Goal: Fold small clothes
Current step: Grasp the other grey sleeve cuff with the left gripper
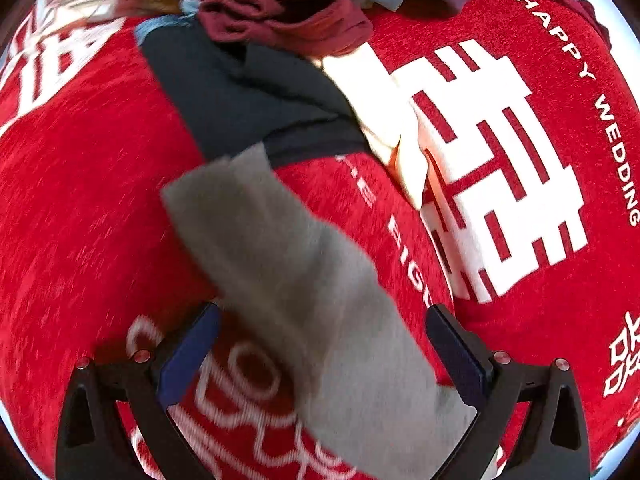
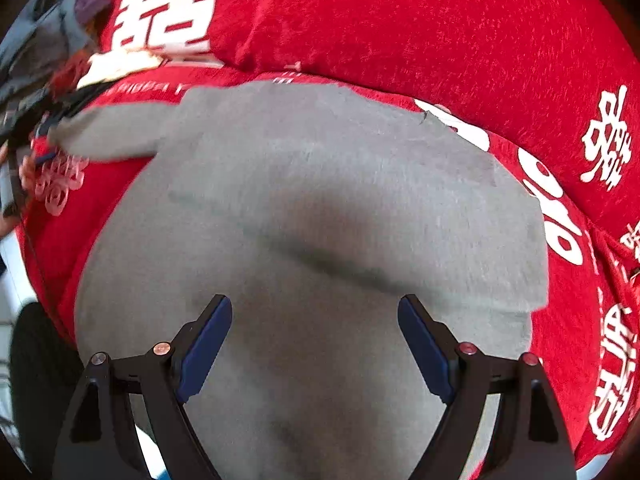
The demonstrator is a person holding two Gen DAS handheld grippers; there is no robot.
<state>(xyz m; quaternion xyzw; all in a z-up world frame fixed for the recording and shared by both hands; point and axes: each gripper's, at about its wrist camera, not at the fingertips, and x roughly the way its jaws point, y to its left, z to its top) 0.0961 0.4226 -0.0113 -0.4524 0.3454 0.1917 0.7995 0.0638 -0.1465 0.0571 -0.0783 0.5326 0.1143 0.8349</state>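
Beneath both wide-spread, unclamped grippers, left gripper (image 1: 323,354) and right gripper (image 2: 315,340), lies the grey garment (image 2: 320,208)

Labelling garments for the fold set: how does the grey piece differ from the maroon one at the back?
The grey garment lies spread in a long flat strip; the maroon garment is bunched in folds. Grey lies near, between the open left hand-held gripper fingers; maroon lies far, in the clothes pile. Both rest on the red cloth.
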